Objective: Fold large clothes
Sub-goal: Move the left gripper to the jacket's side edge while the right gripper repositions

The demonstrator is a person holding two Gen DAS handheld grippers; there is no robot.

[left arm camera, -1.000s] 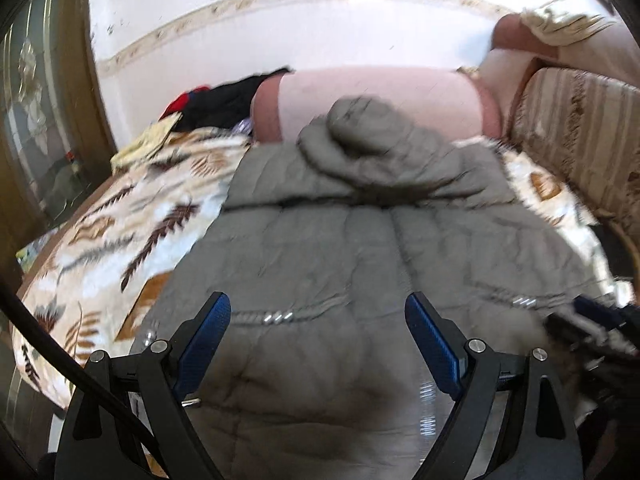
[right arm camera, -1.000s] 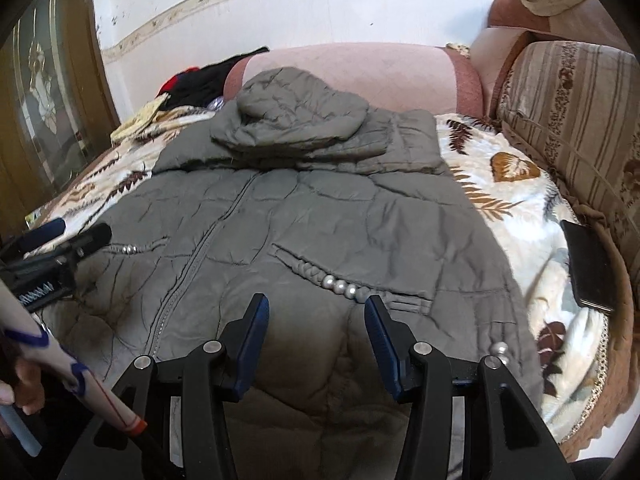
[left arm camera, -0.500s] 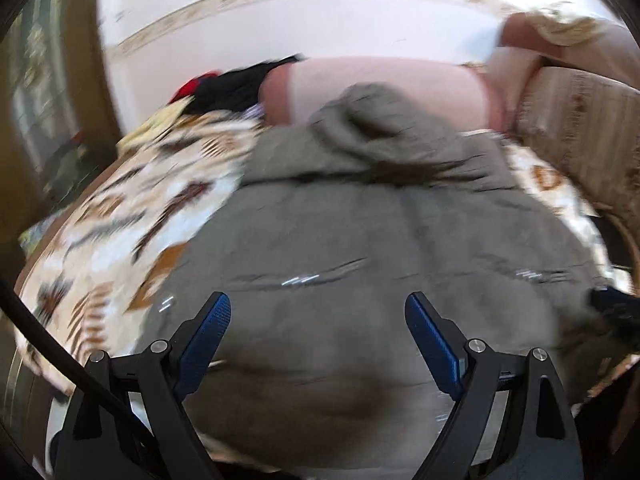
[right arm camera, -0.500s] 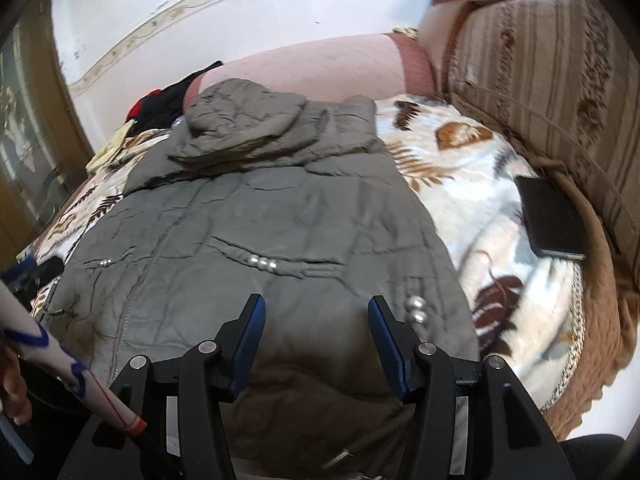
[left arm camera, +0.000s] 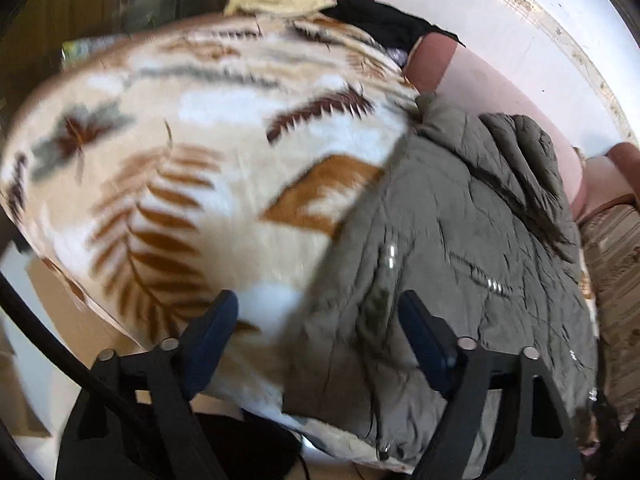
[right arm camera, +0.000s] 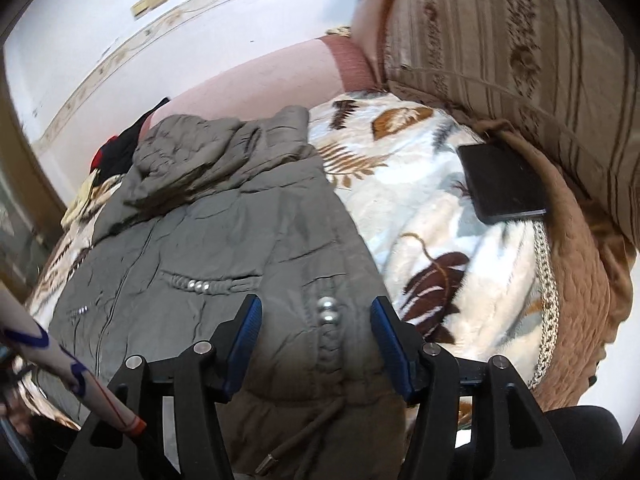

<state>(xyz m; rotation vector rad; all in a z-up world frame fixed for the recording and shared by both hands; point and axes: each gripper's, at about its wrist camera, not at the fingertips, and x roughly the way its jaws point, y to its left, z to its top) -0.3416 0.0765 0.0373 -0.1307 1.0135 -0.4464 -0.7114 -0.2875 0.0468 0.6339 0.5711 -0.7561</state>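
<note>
On the leaf-print blanket (left arm camera: 192,168), the grey-green quilted hooded coat (right arm camera: 224,248) runs hood upper left to hem at bottom; the right tongs (right arm camera: 316,332), opening and empty, straddle its hem, while the left tongs (left arm camera: 316,336), closing and empty, straddle its side edge.

The left gripper (left arm camera: 316,332) is being swung out to the side edge of the puffy grey hooded coat (left arm camera: 460,264), and its jaws are being closed. The right gripper (right arm camera: 316,334) is being brought to the coat's other edge, jaws being opened.
</note>
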